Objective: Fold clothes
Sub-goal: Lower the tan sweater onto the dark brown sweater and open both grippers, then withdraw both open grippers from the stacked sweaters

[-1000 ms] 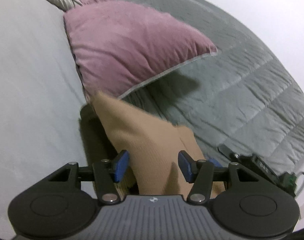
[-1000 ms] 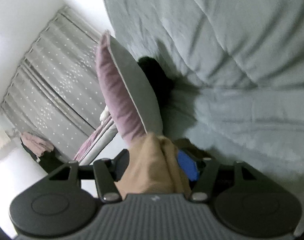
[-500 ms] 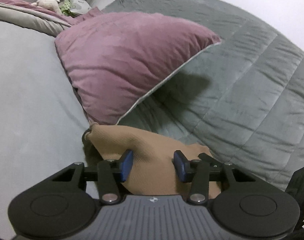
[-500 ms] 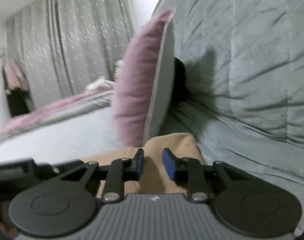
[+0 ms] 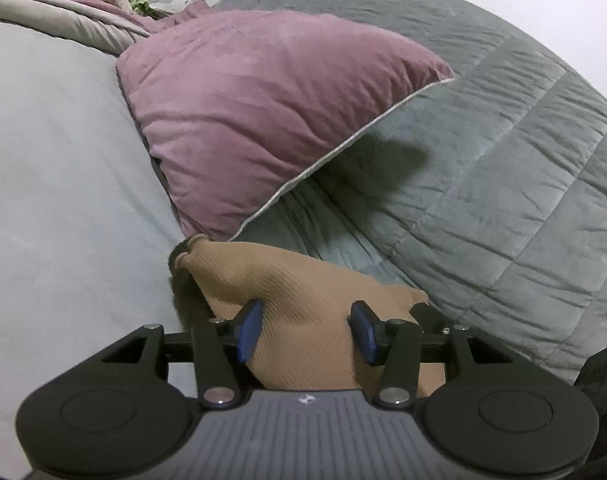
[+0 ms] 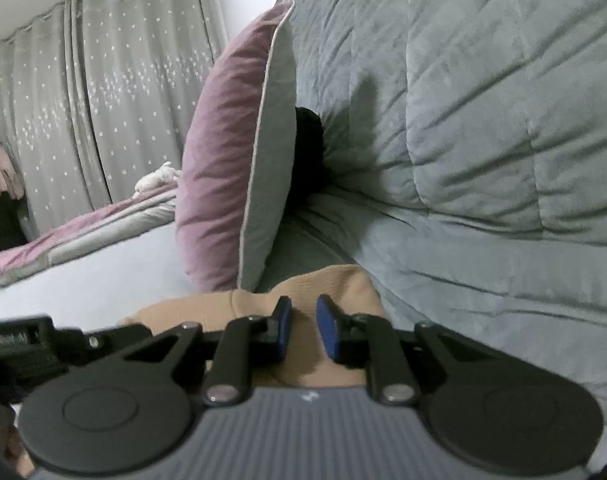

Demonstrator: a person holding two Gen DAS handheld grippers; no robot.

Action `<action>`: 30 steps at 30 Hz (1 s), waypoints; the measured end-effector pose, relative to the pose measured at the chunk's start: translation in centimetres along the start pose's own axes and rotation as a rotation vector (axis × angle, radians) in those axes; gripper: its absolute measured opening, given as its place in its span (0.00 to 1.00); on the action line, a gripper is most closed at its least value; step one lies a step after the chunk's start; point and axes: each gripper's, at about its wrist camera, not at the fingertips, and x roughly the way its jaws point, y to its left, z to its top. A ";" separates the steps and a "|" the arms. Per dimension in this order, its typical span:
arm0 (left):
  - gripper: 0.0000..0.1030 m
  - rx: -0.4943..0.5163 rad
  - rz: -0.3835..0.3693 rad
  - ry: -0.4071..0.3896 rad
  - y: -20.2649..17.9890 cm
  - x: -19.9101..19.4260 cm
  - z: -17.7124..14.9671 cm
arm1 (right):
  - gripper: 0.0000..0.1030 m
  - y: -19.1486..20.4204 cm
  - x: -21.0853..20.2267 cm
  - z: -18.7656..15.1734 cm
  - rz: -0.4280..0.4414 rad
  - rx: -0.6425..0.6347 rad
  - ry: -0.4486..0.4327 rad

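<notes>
Both pairs of blue fingers straddle the tan garment (image 5: pixel 303 304) on the bed: the left gripper (image 5: pixel 306 330) stands spread over a thick bunch, while the right gripper (image 6: pixel 305 326) (jaws just closing) seems to pinch a fold, likely to carry it over.

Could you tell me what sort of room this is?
Most likely a bedroom: a bed sheet with a purple pillow and grey quilt, plus star-patterned curtains.

the tan garment (image 5: pixel 303 292) dropped from hanging onto the bed (image 5: pixel 63 184); the right hand-held gripper (image 6: pixel 303 326) closed down on it.
</notes>
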 end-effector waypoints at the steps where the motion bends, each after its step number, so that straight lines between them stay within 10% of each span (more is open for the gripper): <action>1: 0.46 -0.001 0.000 -0.003 0.0 -0.4 0.1 | 0.17 0.0 -0.3 0.3 0.004 0.008 -0.001; 11: 0.45 0.070 -0.053 -0.063 -2.4 -5.2 0.4 | 0.28 0.8 -4.9 1.8 0.017 0.006 -0.035; 30: 0.29 0.314 -0.107 0.114 -7.0 -5.9 -3.9 | 0.25 1.6 -9.0 -1.5 -0.010 -0.015 0.037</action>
